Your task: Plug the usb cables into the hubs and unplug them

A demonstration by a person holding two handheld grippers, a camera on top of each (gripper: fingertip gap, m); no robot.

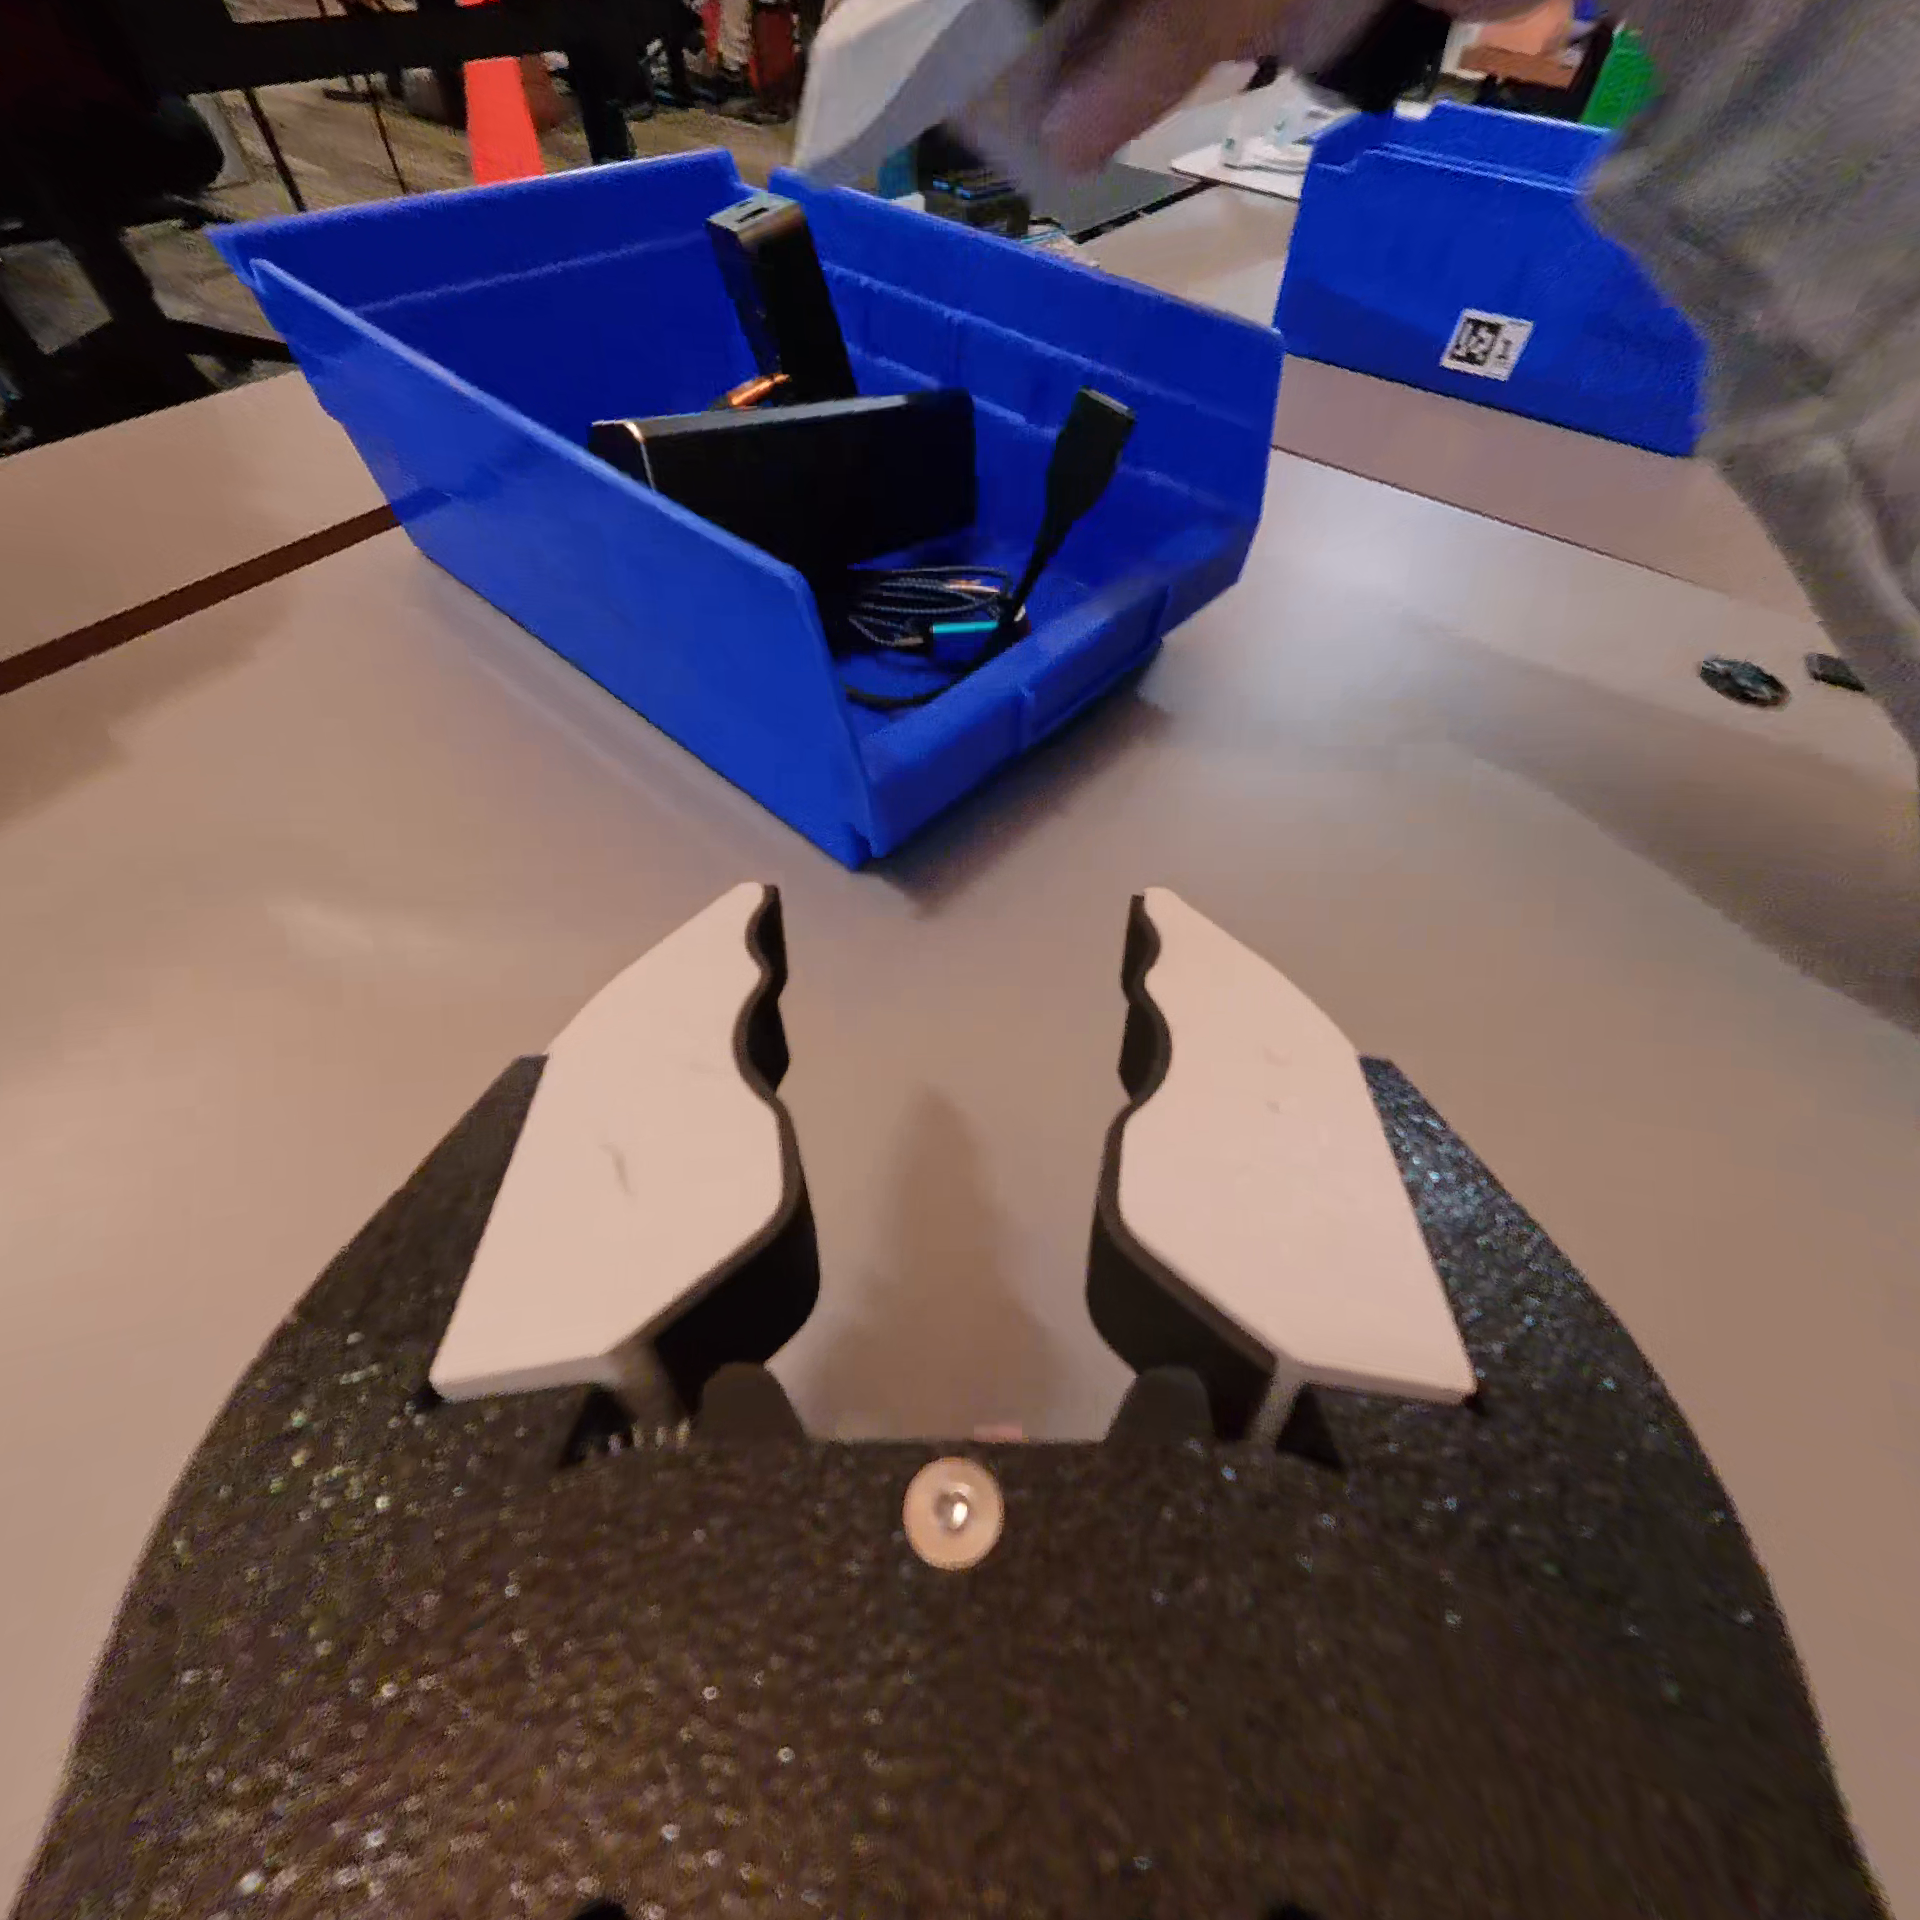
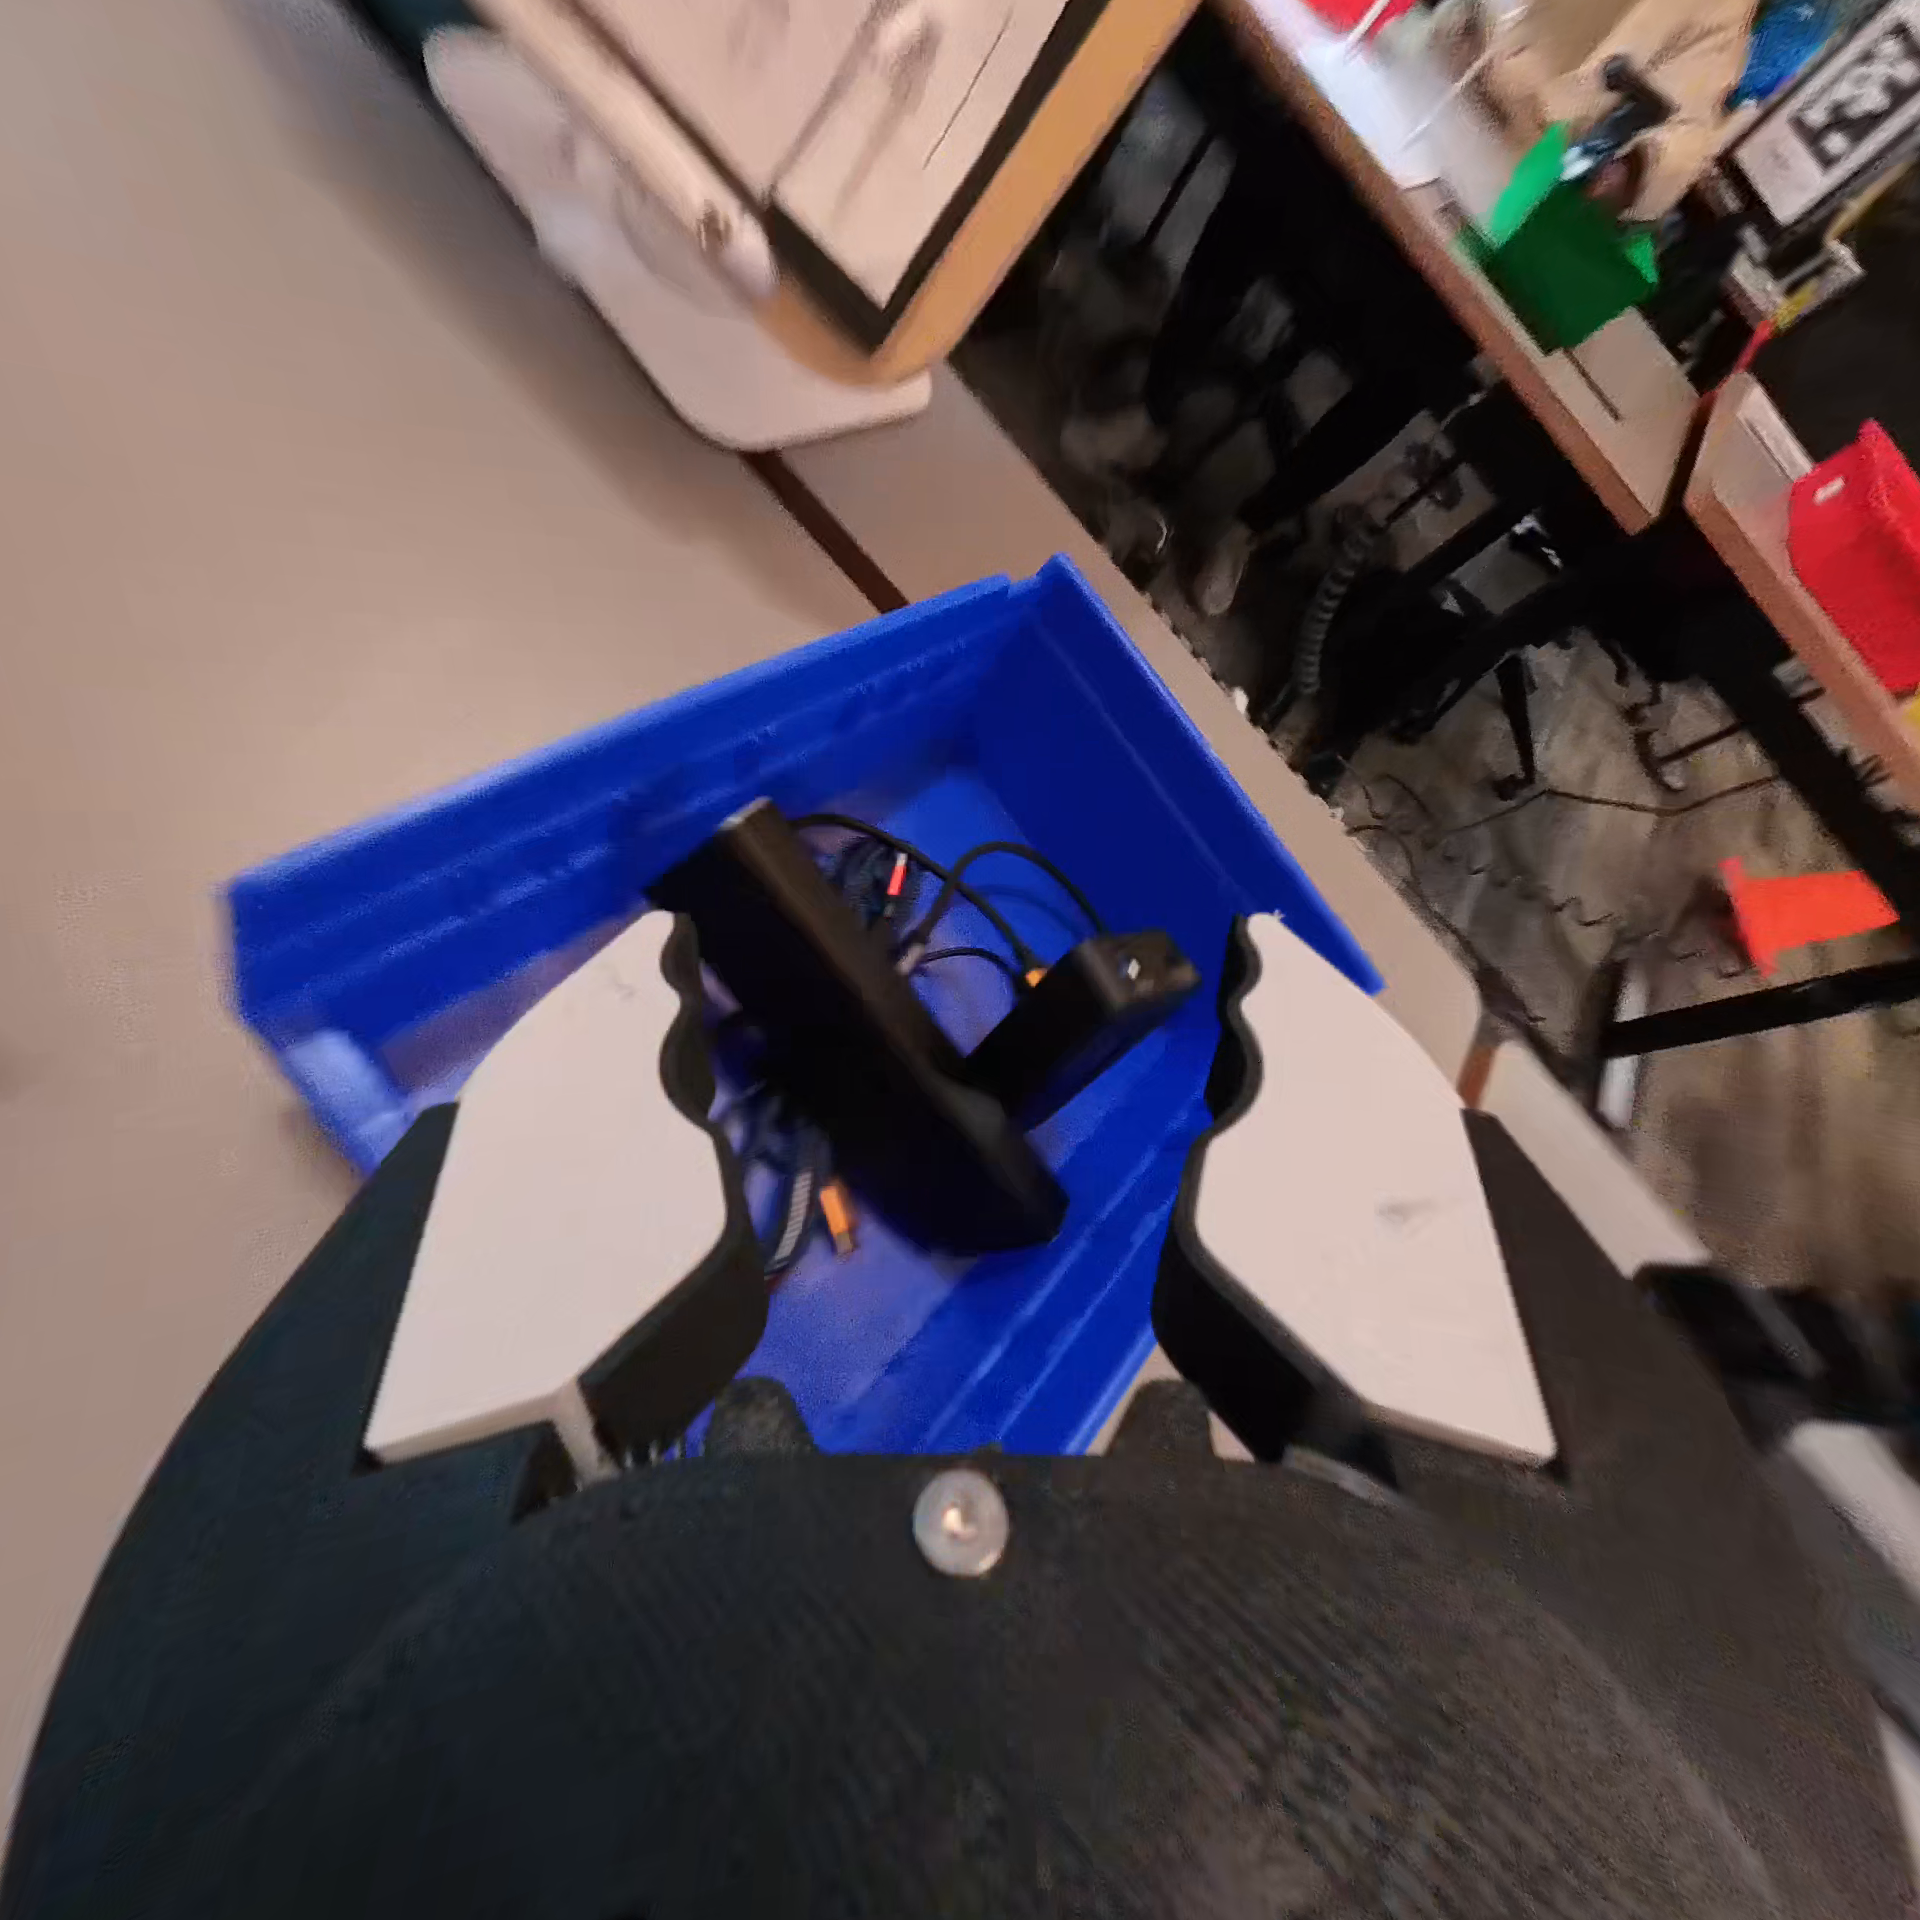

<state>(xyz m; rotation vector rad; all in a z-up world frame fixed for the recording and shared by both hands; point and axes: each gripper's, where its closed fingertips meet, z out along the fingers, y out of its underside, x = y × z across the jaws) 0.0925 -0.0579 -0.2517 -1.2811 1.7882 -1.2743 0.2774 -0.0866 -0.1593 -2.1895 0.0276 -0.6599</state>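
Observation:
A blue bin (image 1: 644, 582) on the table holds two black USB hubs and coiled black cables. One flat hub (image 1: 800, 468) leans across the bin, another hub (image 1: 779, 291) stands upright behind it, and the cables (image 1: 925, 623) lie at the bin's low open end. My left gripper (image 1: 951, 914) is open and empty, low over the table in front of the bin. My right gripper (image 2: 956, 935) is open and empty above the bin (image 2: 1143, 727), with the long hub (image 2: 862, 1029), the smaller hub (image 2: 1091, 997) and the cables (image 2: 935, 883) between its fingers in view.
A second blue bin (image 1: 1455, 270) with a white tag stands at the back right. A grey sleeve (image 1: 1787, 312) and a blurred hand cross the top right of the left wrist view. The table edge (image 2: 1247, 665) runs beside the bin; an orange cone (image 2: 1787, 914) stands on the floor.

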